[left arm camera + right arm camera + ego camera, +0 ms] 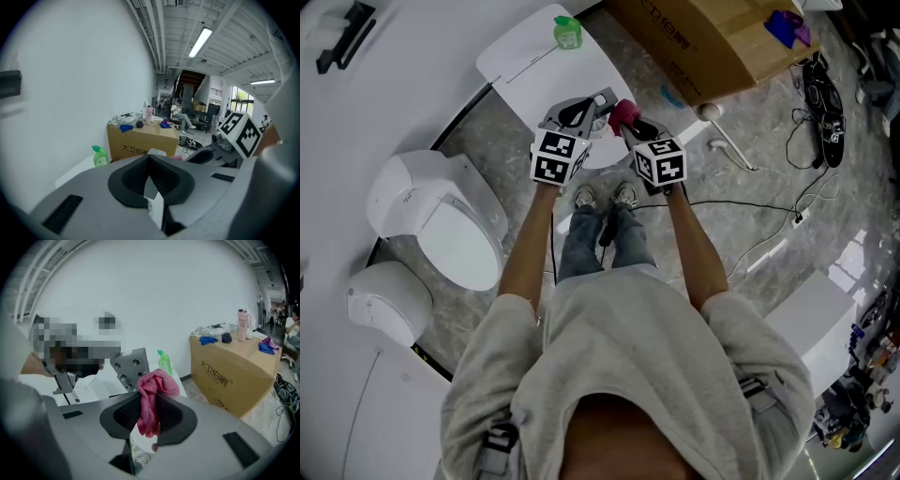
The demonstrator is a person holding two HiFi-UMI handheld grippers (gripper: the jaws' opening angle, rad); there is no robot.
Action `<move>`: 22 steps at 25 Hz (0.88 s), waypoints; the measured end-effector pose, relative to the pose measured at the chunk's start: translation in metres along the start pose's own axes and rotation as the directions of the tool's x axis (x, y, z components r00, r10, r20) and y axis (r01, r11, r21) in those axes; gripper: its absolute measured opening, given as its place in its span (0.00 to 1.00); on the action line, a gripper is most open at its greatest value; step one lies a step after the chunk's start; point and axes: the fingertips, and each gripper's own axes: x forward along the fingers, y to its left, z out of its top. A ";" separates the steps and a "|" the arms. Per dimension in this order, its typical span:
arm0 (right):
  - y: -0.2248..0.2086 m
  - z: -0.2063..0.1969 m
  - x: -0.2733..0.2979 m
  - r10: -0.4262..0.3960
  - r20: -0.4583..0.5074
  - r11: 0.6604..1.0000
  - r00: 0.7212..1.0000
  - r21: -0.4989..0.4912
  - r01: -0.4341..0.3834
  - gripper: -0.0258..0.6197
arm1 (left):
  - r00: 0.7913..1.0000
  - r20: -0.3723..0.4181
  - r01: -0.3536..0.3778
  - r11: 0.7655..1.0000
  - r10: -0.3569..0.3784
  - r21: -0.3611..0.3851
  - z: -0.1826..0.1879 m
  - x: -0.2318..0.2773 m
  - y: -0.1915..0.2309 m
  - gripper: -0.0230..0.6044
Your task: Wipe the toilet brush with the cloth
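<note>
Both grippers are held close together in front of the person, above the feet. My right gripper (630,125) (149,404) is shut on a bunched pink cloth (623,112) (154,385), which sticks out above its jaws and hangs below them. My left gripper (581,114) (150,161) has its jaws closed on a thin white piece (157,206) that looks like the toilet brush handle and runs down out of sight. A dark end (605,230) shows between the person's legs. The cloth sits just right of the left gripper's tips.
A white toilet (441,220) stands at the left by the wall. Ahead are a white board (544,70) with a green bottle (567,33) and a cardboard box (712,37). A white long-handled tool (727,145) and cables (769,216) lie on the floor.
</note>
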 end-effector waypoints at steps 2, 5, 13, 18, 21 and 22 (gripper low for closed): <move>-0.004 0.017 -0.011 -0.017 0.043 1.000 0.999 -0.013 0.018 0.19 | 1.000 -0.002 0.000 1.000 0.000 0.002 0.000 0.000 0.000 0.07; -0.007 0.045 -0.030 -0.042 0.119 0.999 0.992 -0.016 0.044 0.19 | 1.000 -0.005 0.001 1.000 -0.001 0.004 0.000 0.000 0.000 0.07; -0.001 0.065 -0.043 -0.074 0.176 0.997 0.982 -0.008 0.077 0.19 | 1.000 -0.008 -0.001 1.000 0.001 0.006 -0.001 -0.001 -0.001 0.07; 0.007 0.046 -0.027 -0.070 0.116 0.997 0.991 -0.016 0.072 0.19 | 1.000 -0.006 0.000 1.000 0.000 0.006 -0.001 0.000 -0.002 0.07; 0.010 0.036 -0.018 -0.065 0.087 0.998 0.994 -0.010 0.067 0.19 | 1.000 -0.006 -0.002 1.000 0.002 0.003 -0.001 -0.001 -0.003 0.07; 0.010 0.034 -0.016 -0.064 0.080 0.998 0.995 -0.007 0.065 0.19 | 1.000 -0.005 -0.003 1.000 0.003 0.002 -0.001 -0.002 -0.003 0.07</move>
